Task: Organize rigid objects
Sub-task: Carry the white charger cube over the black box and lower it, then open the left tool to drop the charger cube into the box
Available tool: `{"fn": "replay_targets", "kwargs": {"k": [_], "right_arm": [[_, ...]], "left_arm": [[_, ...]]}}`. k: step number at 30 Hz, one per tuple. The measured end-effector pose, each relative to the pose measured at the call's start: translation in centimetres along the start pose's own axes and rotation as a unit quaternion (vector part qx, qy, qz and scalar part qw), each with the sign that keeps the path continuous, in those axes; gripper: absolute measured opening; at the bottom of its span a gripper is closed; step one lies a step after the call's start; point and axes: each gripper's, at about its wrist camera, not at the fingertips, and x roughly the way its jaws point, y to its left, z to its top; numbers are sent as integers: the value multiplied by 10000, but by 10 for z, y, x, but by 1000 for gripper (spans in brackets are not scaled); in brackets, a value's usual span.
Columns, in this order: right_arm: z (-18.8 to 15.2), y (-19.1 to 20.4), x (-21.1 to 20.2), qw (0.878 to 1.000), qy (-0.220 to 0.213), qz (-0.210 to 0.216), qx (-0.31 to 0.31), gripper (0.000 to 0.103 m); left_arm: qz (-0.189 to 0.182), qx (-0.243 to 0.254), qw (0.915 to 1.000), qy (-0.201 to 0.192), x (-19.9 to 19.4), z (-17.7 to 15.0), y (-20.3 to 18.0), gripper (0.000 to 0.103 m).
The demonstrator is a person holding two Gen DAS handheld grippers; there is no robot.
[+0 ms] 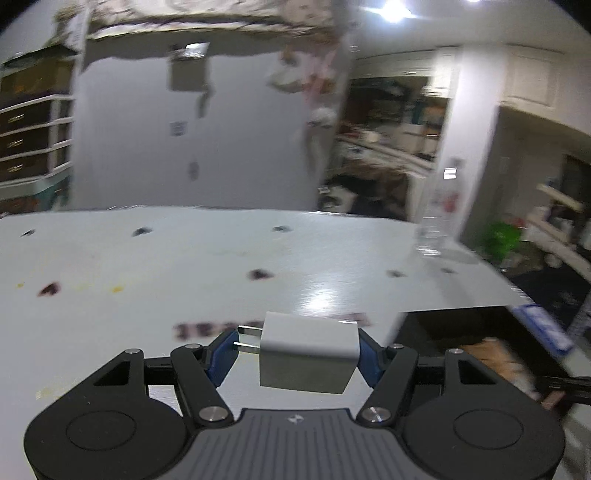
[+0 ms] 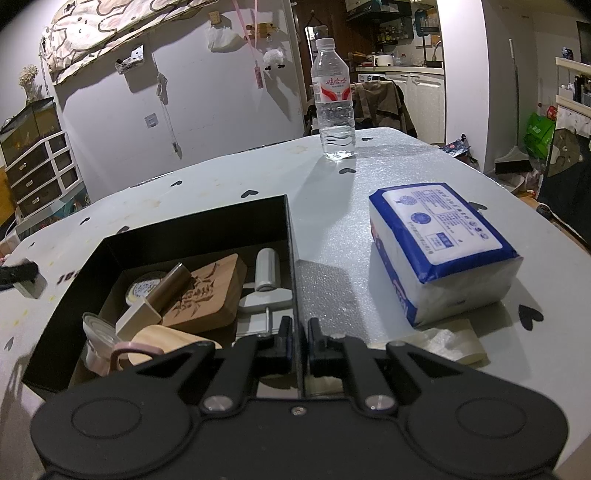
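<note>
Water bottle [image 2: 333, 99]: red Chinese brand characters on white label, too small to read reliably. Tissue pack [image 2: 439, 243], right of bottle and nearer: blue-white printed label, text illegible. Wooden board [image 2: 210, 291]: carved characters, unreadable.

A lived-in home, seen from a white table [image 2: 229, 177] printed with small black hearts. At ten o'clock in the right wrist view stands a white drawer unit [image 2: 40, 166] with a fish tank [image 2: 31, 125] on top. At one o'clock a doorway opens onto a kitchen [image 2: 402, 55] with cabinets and a pot (a jacket hangs on a chair before it). A patterned cloth [image 2: 110, 26] hangs across the wall at eleven o'clock.
</note>
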Motion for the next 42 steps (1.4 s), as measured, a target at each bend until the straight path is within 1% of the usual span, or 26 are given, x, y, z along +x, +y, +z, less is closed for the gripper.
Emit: {"fn": "replay_targets", "kwargs": {"k": [5,8,12,16,20,24,26,28,30,32,37,39,40,41,42], "right_arm": [[0,0,0,10000,-12,3,14,8],[0,0,-1,10000,-25,29,23,8],[-1,-2,-1,10000,-29,61,7,8],[-2,-3,-2,10000,-39,83,9,8],[-2,-3,-2,9999,-53,97,6,8],[-2,-4,-2,9999,-54,114,8,9],[-2,-4,-2,9999,-54,125,9,8],[-2,-5,-2,9999,-57,146,15,9],[-2,-5,-2,9998,-64,168,24,9],[-2,-6,-2,9998,-69,184,24,9],[-2,-7,-1,9997,-72,210,31,9],[-2,-6,-1,9998,-73,207,34,9],[-2,-6,-1,9998,-72,208,35,9],[-2,-6,-1,9998,-71,209,34,9],[-2,-6,-1,9998,-69,208,37,9]], "left_arm": [[-758,221,9969,34,-6,11,-36,67],[-1164,454,9921,81,-1,15,-62,67],[-1602,792,9835,272,16,16,-98,67],[-2025,857,9732,667,37,14,-127,67],[-2298,632,9641,1168,61,13,-148,67],[-2358,476,9557,1693,79,11,-161,66],[-2255,584,9557,1797,82,9,-165,67],[-2018,696,9599,1817,83,7,-167,67],[-1836,693,9613,1934,86,7,-164,67],[-1770,607,9593,2116,89,6,-159,67],[-1690,734,9535,2384,87,5,-157,67],[-1602,655,9518,2534,92,5,-157,68],[-1585,565,9513,2582,94,6,-157,73],[-1584,498,9520,2572,96,8,-156,85],[-1568,456,9542,2506,95,10,-156,89]]}}
